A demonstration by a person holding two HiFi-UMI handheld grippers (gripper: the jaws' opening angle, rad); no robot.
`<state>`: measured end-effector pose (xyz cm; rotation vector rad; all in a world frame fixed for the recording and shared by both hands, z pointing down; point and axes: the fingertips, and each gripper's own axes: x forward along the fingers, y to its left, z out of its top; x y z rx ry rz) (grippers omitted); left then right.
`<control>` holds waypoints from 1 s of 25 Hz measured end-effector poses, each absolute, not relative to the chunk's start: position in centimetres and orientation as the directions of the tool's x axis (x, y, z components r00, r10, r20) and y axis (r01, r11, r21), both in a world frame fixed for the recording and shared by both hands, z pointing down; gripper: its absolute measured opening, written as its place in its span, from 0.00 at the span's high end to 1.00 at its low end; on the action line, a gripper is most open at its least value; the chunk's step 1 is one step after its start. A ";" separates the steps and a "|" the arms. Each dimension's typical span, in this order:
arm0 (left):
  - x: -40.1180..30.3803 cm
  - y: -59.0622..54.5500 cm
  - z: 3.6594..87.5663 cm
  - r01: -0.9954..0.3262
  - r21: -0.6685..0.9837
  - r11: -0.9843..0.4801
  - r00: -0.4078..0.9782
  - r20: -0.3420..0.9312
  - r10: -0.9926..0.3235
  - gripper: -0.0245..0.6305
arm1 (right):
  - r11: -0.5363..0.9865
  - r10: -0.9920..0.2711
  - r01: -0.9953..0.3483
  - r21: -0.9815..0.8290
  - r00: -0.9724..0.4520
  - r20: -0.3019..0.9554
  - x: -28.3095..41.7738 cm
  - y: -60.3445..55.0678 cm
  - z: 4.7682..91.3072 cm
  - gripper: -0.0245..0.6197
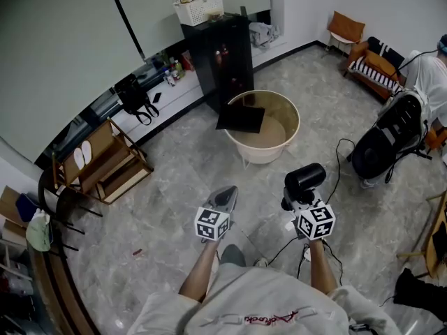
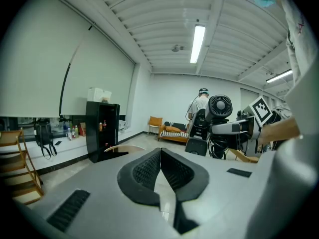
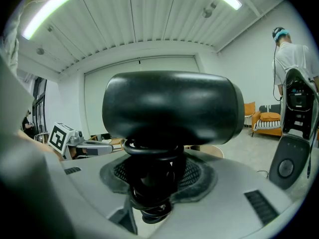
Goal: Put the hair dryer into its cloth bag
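Note:
A black hair dryer (image 1: 304, 179) stands upright in my right gripper (image 1: 300, 195), whose jaws are shut on its handle with the cord coiled round it. In the right gripper view the dryer's barrel (image 3: 172, 108) fills the middle above the right gripper (image 3: 157, 183). To its left my left gripper (image 1: 225, 197) is shut, with nothing between its pads (image 2: 149, 169). Both hang above the floor, short of the round beige table (image 1: 293, 114). On that table lies a flat black cloth bag (image 1: 241, 119). The left gripper view shows the dryer (image 2: 219, 107) at the right.
Behind the table stands a black cabinet (image 1: 225, 54) with a white basket (image 1: 199, 9) on top. A wooden rack (image 1: 105, 162) is at the left. At the right are a black bulky device (image 1: 391, 135) with a cable (image 1: 339, 159), a person (image 1: 433, 75) and orange chairs (image 1: 347, 28).

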<state>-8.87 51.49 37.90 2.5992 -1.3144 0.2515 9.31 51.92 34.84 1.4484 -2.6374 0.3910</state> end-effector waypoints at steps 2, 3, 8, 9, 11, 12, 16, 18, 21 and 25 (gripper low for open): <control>-8.9 51.4 38.0 -0.809 0.117 -0.576 0.585 0.252 -0.771 0.92 | 0.516 -0.811 -0.840 -0.167 -0.542 0.220 9.3 51.7 34.9 0.66; -8.9 51.3 38.0 -0.809 0.115 -0.577 0.585 0.253 -0.770 0.92 | 0.518 -0.810 -0.839 -0.164 -0.543 0.220 9.2 51.6 34.9 0.66; -9.2 50.8 38.6 -0.813 0.119 -0.570 0.579 0.259 -0.773 0.92 | 0.529 -0.801 -0.832 -0.167 -0.554 0.225 8.7 50.7 35.4 0.66; -9.3 50.5 38.7 -0.813 0.119 -0.570 0.579 0.260 -0.773 0.92 | 0.531 -0.800 -0.831 -0.166 -0.556 0.226 8.5 50.5 35.5 0.66; -9.6 49.6 38.6 -0.813 0.118 -0.570 0.580 0.257 -0.773 0.92 | 0.533 -0.798 -0.830 -0.165 -0.558 0.228 8.0 49.6 35.6 0.66; -9.9 49.0 38.6 -0.813 0.118 -0.571 0.580 0.256 -0.773 0.92 | 0.534 -0.797 -0.829 -0.166 -0.559 0.229 7.6 49.1 35.8 0.66; -10.5 46.1 39.3 -0.804 0.120 -0.583 0.592 0.253 -0.765 0.92 | 0.533 -0.796 -0.830 -0.163 -0.557 0.237 6.4 46.6 36.5 0.66; -10.7 44.3 39.5 -0.798 0.118 -0.591 0.600 0.254 -0.759 0.92 | 0.528 -0.799 -0.833 -0.164 -0.553 0.236 5.9 45.1 36.7 0.66; -11.1 41.3 39.4 -0.787 0.114 -0.607 0.614 0.250 -0.749 0.92 | 0.516 -0.808 -0.839 -0.170 -0.543 0.229 5.2 42.3 36.7 0.66; -12.3 37.1 39.4 -0.780 0.119 -0.614 0.623 0.240 -0.745 0.92 | 0.510 -0.811 -0.844 -0.165 -0.536 0.235 3.8 38.0 36.6 0.66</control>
